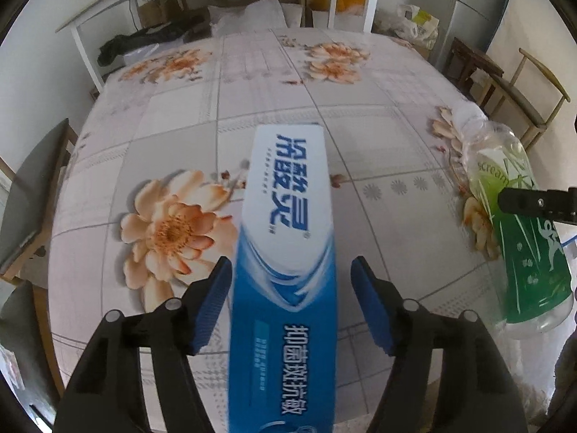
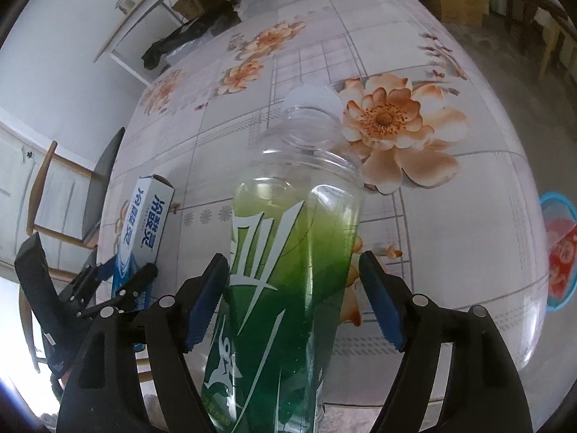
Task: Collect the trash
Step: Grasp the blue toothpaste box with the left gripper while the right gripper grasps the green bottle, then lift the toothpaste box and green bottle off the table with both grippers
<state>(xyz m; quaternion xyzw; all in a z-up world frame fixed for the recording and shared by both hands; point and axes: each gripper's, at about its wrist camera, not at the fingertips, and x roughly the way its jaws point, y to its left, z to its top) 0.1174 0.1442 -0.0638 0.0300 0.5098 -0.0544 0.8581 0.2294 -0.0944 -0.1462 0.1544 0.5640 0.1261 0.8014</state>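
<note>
My left claw [image 1: 290, 303] spread wide, toothpaste box [image 1: 285, 252] between pads, left pad touching, right pad apart. My right claw [image 2: 294, 299] wide too, green-label bottle [image 2: 288, 252] between pads, gaps both sides. Flowered table [image 1: 180, 115] beneath both.

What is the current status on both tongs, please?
Left tongs open around toothpaste box. Right tongs open around bottle. Neither clamped. Nothing in the way.
</note>
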